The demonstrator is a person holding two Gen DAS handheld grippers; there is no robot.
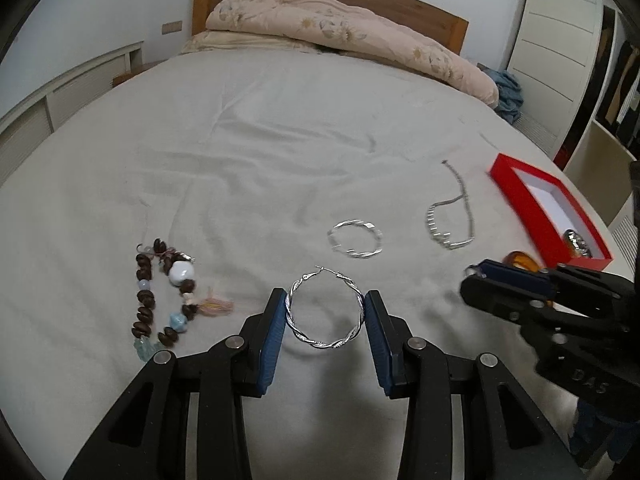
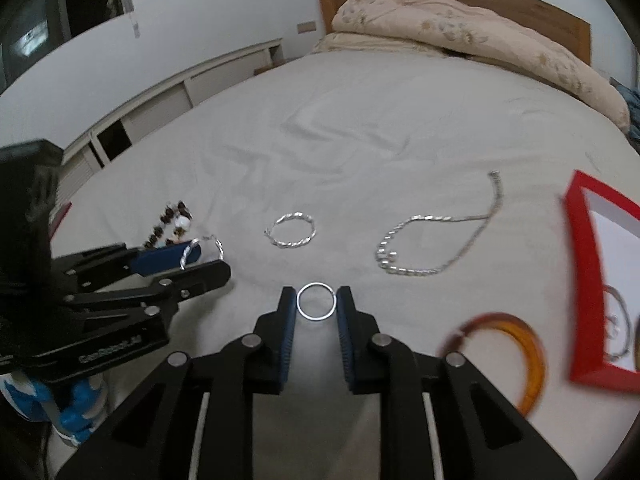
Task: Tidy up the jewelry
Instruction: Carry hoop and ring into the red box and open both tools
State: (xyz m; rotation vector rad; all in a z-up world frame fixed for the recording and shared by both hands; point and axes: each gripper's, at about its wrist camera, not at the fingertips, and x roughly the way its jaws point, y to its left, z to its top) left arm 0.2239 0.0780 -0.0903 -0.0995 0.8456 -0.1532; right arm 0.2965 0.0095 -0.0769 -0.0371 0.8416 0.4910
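**A:** What is your left gripper doing?

**B:** I am holding a big twisted hoop with it. The blue fingers are part way shut and pressing on both sides of the hoop. The hoop is standing up between them, over the bed.

**A:** And the right gripper?

**B:** I am holding a small plain ring with that one. Its fingers are close together, one on each side of the ring. The ring is right at the tips.

**A:** Where is the rest of the jewelry?

**B:** It is lying on the bed. A second twisted hoop is sitting just past the one I am holding. A silver chain is lying to the right of it. A bead bracelet with brown, white and blue beads is lying on the left side.

**A:** Is there a box?

**B:** Yes, a red box is sitting at the right edge of the bed. It is white inside. Something shiny is lying in its near corner, but I cannot tell what. An orange bangle is lying on the bed just beside the box.

**A:** Anything else?

**B:** A pink quilt is lying bunched up at the head of the bed.
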